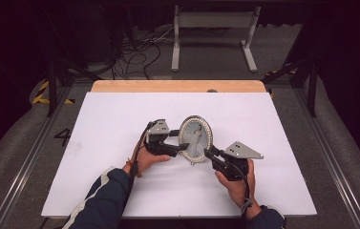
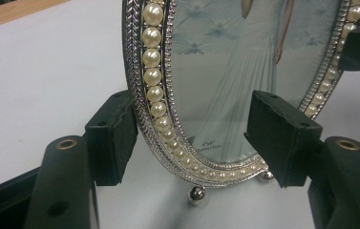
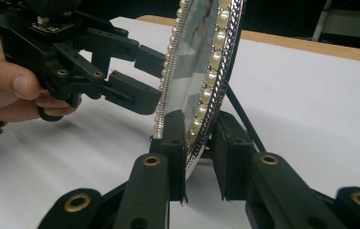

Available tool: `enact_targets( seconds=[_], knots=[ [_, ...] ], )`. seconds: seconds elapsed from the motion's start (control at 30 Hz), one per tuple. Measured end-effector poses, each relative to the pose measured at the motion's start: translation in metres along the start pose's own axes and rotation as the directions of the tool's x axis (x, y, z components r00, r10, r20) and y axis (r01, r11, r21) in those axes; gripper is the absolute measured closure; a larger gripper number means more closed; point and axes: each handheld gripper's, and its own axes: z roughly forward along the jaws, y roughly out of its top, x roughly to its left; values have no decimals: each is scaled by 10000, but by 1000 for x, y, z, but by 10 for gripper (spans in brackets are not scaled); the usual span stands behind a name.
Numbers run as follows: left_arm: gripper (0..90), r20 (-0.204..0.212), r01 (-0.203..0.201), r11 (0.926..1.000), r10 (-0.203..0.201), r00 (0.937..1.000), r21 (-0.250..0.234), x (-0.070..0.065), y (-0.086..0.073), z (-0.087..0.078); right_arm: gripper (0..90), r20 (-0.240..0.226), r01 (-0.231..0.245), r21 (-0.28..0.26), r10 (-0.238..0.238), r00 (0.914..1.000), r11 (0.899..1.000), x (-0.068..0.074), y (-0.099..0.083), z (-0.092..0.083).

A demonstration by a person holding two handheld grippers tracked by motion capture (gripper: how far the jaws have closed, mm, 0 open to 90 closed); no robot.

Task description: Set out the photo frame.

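An oval silver picture frame [image 1: 195,138] edged with pearls stands upright mid-table, holding a picture of a figure in a pale dress [image 2: 216,71]. My right gripper [image 1: 208,153] comes in from the lower right. In the right gripper view its pads clamp the frame's lower rim [image 3: 206,71] from front and back, with my right gripper [image 3: 199,152] shut on it. My left gripper [image 1: 180,143] reaches in from the left. Its jaws straddle the lower left rim, with my left gripper [image 2: 196,138] open and one pad [image 2: 282,138] off the glass.
A white sheet [image 1: 120,119] covers the table, and a wooden strip [image 1: 177,86] shows along the far edge. Behind the table lie floor cables [image 1: 139,52] and a white metal stand [image 1: 213,28]. A thin back strut [image 3: 242,117] props the frame.
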Motion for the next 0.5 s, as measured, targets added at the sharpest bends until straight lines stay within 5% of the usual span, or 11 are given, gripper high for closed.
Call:
enact_targets(
  seconds=[0.23, 0.5],
  knots=[
    [515, -65, 16, 10000, -16, 10000, 0, 3, -2, -8, 769, 84, -244, -59, 244, 9997, 9997, -5, -1, 3],
    [549, -307, 183, 9996, -176, 9994, 226, -1, -5, -16, 766, 17, -351, -79, 351, 9994, 9994, -8, 1, 9]
  ],
)
